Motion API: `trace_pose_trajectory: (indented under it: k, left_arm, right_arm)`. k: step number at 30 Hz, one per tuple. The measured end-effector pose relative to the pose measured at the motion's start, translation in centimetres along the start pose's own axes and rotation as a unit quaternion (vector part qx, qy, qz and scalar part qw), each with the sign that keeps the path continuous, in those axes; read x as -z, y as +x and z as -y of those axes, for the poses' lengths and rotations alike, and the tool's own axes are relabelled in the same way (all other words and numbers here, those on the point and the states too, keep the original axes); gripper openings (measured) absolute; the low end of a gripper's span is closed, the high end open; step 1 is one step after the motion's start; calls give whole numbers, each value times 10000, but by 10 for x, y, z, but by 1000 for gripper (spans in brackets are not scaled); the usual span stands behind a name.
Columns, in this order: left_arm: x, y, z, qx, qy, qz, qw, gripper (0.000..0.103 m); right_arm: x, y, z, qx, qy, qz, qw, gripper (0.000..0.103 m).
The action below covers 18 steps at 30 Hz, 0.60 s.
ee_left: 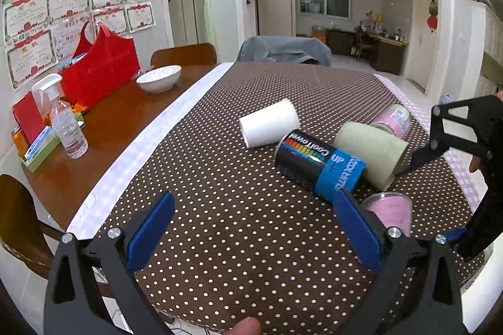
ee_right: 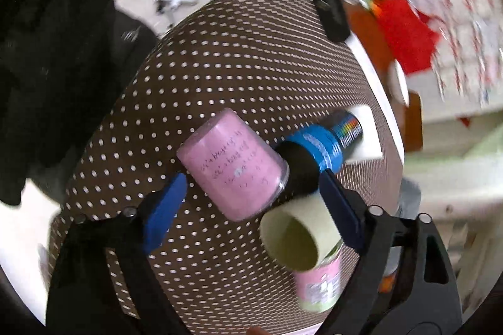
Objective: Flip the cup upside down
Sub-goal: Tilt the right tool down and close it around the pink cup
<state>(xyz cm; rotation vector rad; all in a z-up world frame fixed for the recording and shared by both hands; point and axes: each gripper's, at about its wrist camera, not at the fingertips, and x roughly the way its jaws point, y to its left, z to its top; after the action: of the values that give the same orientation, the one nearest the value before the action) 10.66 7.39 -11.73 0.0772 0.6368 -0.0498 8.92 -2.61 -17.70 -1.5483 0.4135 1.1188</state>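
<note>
Apparently both sets of jaws are held apart and empty: the left gripper (ee_left: 251, 228) is kept back from the cluster, near the blue-banded canister (ee_left: 320, 162), while the right gripper (ee_right: 251, 203) is spread around the pink cup (ee_right: 234, 165), which already stands mouth-down just beside that canister, presumably to line up a grasp. A pale green cup (ee_right: 295, 237) is seen lying on its side against the canister, its mouth open toward the right wrist camera, with a white cup (ee_left: 268, 123) on the canister's far side. Motion blur obscures the right view's background, and whether either pad touches a cup cannot be told.
</note>
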Motion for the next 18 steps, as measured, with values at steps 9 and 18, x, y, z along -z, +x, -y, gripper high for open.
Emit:
trace_pose_trajectory:
  k: [9, 18]
  left_arm:
    - [-2, 21, -10, -114, -225, -269, 9993, 99]
    - [-3, 35, -13, -4, -220, -380, 9990, 99]
  right_arm:
    - [-14, 25, -24, -331, -1640, -294, 9855, 77]
    - [-17, 41, -20, -765, -1290, -411, 9878, 73]
